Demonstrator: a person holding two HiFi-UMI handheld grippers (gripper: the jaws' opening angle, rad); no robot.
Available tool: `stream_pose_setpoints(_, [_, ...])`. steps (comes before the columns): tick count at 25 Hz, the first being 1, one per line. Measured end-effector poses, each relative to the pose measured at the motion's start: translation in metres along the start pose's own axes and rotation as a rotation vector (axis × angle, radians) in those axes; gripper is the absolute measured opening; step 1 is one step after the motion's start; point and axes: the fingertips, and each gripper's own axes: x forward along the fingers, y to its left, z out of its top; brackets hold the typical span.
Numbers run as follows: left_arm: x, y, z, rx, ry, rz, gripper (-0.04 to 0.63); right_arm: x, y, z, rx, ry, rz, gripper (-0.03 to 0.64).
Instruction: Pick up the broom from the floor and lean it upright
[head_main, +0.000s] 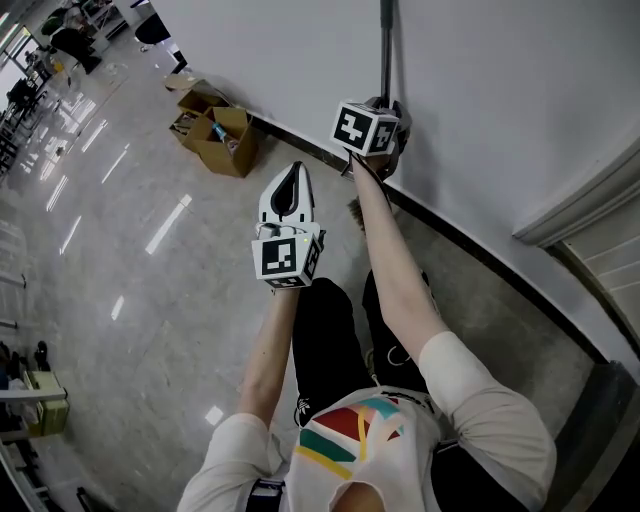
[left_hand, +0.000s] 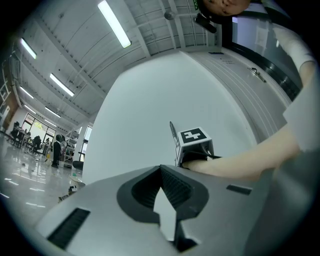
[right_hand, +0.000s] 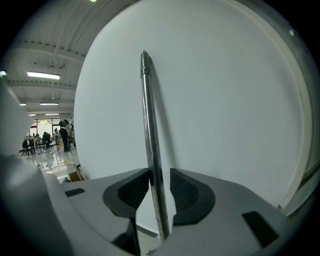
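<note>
White wall (right_hand: 225, 125) and glossy grey floor (head_main: 150, 260), with one broom (right_hand: 150, 140) standing at the wall.
One broom is standing upright just beside the smooth wall, its thin, round, shiny metal handle running vertically with the top end pointing up. Two grippers with grey bodies and ribbed dark pads are showing. The right gripper (right_hand: 159, 186) is reaching around the handle with its jaws narrowly apart, a slim gap showing at one side, so it is not clamping. The left gripper (left_hand: 161, 171) is hanging apart from the broom, its jaws meeting at the tips on nothing. Two open cardboard boxes (head_main: 215, 125) are lying at the wall's foot.
</note>
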Motion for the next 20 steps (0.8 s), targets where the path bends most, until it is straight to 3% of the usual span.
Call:
stream_pose_setpoints(4, [0.0, -0.004, 0.007, 0.0, -0.013, -0.002, 0.044, -0.009, -0.003, 0.005, -0.01, -0.04, -0.012, 0.172])
stream_pose_setpoints(13, [0.001, -0.002, 0.018, -0.02, -0.041, 0.009, 0.044, -0.049, 0.011, 0.045, -0.05, -0.179, 0.066, 0.172])
stream_pose_setpoints(20, [0.007, -0.003, 0.036, -0.046, -0.073, 0.017, 0.044, -0.095, 0.063, 0.056, -0.124, -0.198, 0.46, 0.169])
